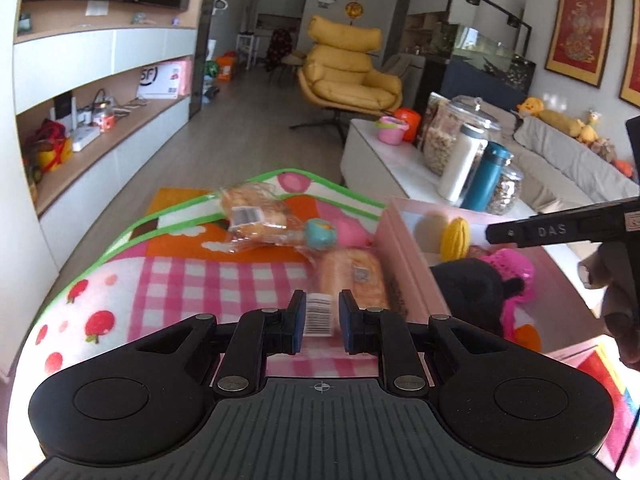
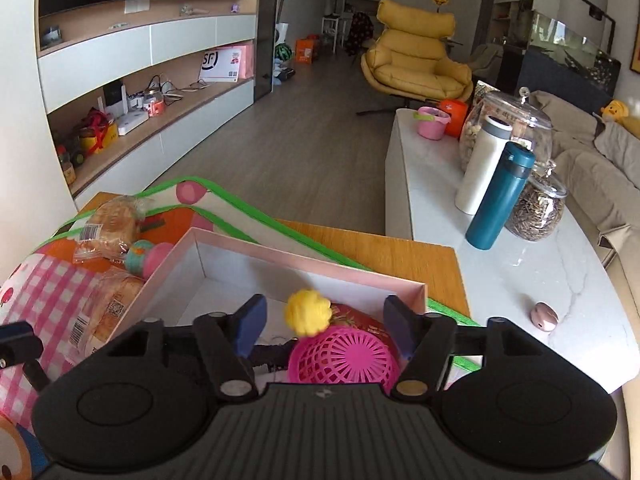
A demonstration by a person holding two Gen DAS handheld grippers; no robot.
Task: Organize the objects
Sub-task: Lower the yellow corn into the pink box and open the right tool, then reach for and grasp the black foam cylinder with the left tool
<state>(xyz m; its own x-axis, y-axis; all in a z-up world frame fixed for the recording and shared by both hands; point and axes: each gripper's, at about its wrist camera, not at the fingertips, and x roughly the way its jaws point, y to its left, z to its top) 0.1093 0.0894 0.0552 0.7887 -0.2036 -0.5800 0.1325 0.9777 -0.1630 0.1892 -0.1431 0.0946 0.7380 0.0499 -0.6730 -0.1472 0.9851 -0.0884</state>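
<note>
Right wrist view: the yellow ball (image 2: 307, 312) is sitting at lower centre between your right gripper (image 2: 325, 322)'s released pads, apparently dropped over the pink box (image 2: 304, 264) for sorting. Your left gripper (image 1: 319, 317) is clenching a barcoded bread packet (image 1: 320, 314). The pink basket (image 2: 344, 356) is crowding the box's nearer end.
</note>
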